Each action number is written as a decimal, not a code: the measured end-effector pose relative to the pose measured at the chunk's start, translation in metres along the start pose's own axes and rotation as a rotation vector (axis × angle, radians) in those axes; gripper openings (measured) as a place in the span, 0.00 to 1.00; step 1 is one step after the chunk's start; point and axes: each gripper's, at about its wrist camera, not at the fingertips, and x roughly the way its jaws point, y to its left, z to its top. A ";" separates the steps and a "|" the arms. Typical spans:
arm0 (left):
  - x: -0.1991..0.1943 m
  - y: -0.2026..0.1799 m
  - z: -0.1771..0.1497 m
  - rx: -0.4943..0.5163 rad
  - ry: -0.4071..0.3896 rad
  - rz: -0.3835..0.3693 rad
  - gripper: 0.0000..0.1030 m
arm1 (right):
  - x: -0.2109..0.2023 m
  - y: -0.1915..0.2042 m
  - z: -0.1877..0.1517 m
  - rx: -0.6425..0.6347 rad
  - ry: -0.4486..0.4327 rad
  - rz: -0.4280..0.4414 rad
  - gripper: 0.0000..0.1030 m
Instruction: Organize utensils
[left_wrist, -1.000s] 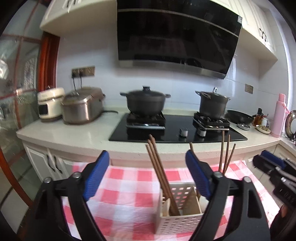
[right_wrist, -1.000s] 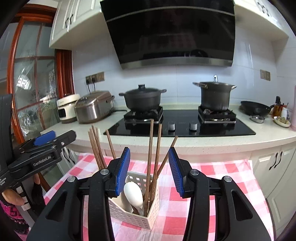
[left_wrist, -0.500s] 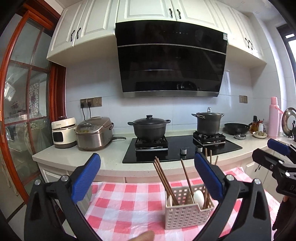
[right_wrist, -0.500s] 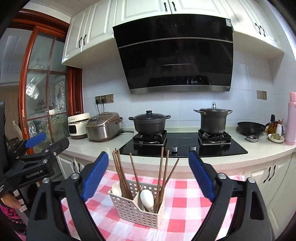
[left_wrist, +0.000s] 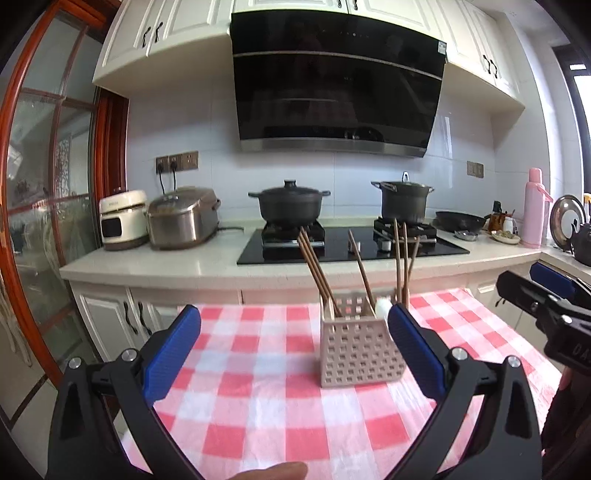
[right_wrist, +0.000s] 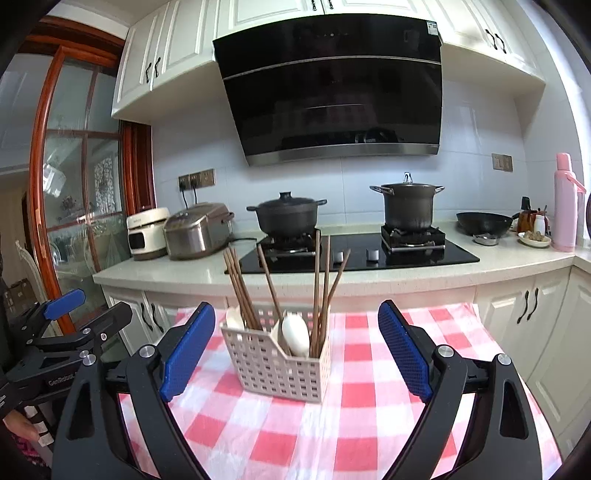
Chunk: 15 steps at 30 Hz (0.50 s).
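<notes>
A white perforated utensil basket (left_wrist: 360, 354) (right_wrist: 277, 360) stands on the red-and-white checked tablecloth (left_wrist: 258, 406) (right_wrist: 369, 406). Several brown chopsticks (left_wrist: 317, 269) (right_wrist: 240, 288) and white spoons (right_wrist: 295, 334) (left_wrist: 382, 306) stand upright in it. My left gripper (left_wrist: 291, 317) is wide open and empty, a short way in front of the basket and to its left. My right gripper (right_wrist: 295, 314) is also wide open and empty, facing the basket from a short distance without touching it. Each gripper shows at the edge of the other's view: the right gripper (left_wrist: 546, 295) and the left gripper (right_wrist: 74, 332).
Behind the table runs a counter (left_wrist: 166, 266) with a black hob (right_wrist: 369, 254), two dark pots (left_wrist: 290, 205) (right_wrist: 408, 205), two rice cookers (left_wrist: 181, 218), a wok (right_wrist: 484, 223) and a pink flask (left_wrist: 533, 206). White cabinet doors (right_wrist: 528, 314) stand below. A fingertip (left_wrist: 273, 470) shows at the bottom edge.
Both grippers have drawn back from the basket, which now looks smaller and farther off. The right jaws went from partly closed to wide open; the left jaws spread a little wider.
</notes>
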 end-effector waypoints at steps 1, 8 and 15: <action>0.000 0.000 -0.004 0.002 0.004 0.002 0.95 | -0.001 0.002 -0.004 -0.008 0.005 0.001 0.82; -0.010 0.000 -0.024 0.005 0.013 0.014 0.95 | -0.008 0.010 -0.020 -0.035 0.015 -0.014 0.82; -0.018 0.000 -0.028 0.004 -0.013 0.025 0.95 | -0.017 0.012 -0.034 -0.040 0.011 -0.021 0.82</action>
